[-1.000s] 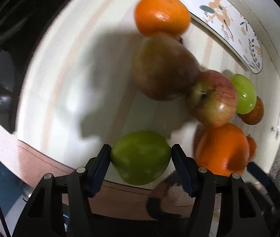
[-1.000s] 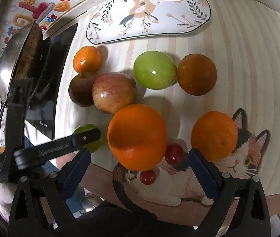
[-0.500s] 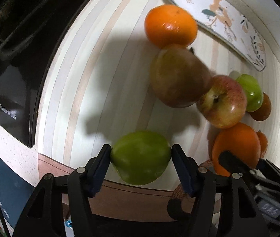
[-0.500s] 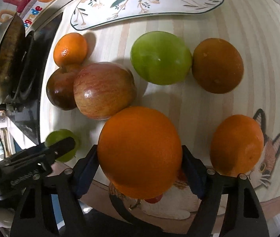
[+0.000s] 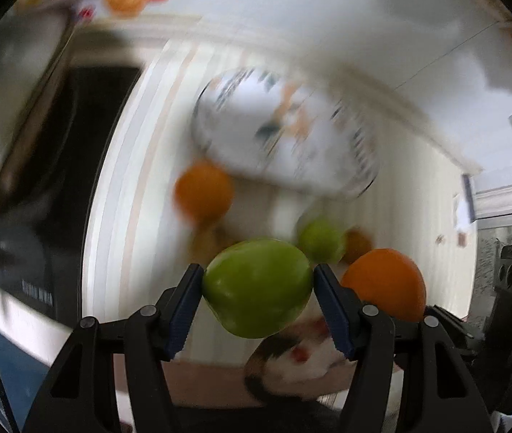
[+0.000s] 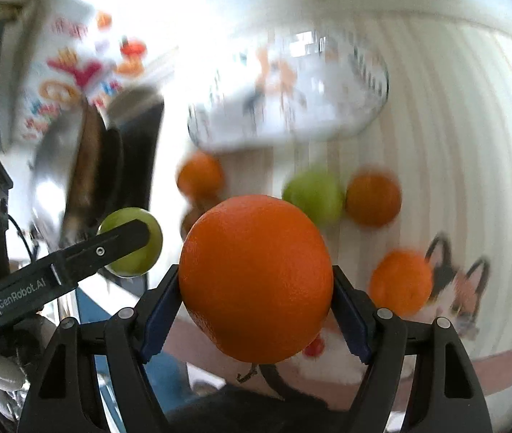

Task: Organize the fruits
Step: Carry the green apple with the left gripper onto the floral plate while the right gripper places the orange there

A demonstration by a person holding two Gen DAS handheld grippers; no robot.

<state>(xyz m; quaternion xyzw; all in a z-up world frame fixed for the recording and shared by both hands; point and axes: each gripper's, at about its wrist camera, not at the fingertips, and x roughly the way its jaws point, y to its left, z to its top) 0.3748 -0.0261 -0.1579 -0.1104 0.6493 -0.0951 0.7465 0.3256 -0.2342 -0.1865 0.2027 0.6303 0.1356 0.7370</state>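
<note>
My left gripper [image 5: 259, 270] is shut on a green apple [image 5: 257, 288] and holds it in the air above the striped mat [image 5: 140, 216]. My right gripper [image 6: 256, 274] is shut on a large orange [image 6: 256, 278], also clear of the surface. That orange [image 5: 386, 283] shows to the right in the left wrist view. The green apple [image 6: 137, 245] in the left gripper's fingers [image 6: 122, 238] shows at the left of the right wrist view. A patterned plate [image 6: 292, 101] lies beyond, blurred.
On the mat below lie a small orange [image 6: 200, 175], another green apple [image 6: 313, 195], a dark orange [image 6: 373, 198] and an orange [image 6: 400, 281] on the cat mat [image 6: 454, 288]. A pan [image 6: 75, 166] and black cooktop [image 5: 39, 198] are on the left.
My right gripper closed on the large orange and lifted it. My left gripper rose with the green apple. Both views now look further out over the plate and wall.
</note>
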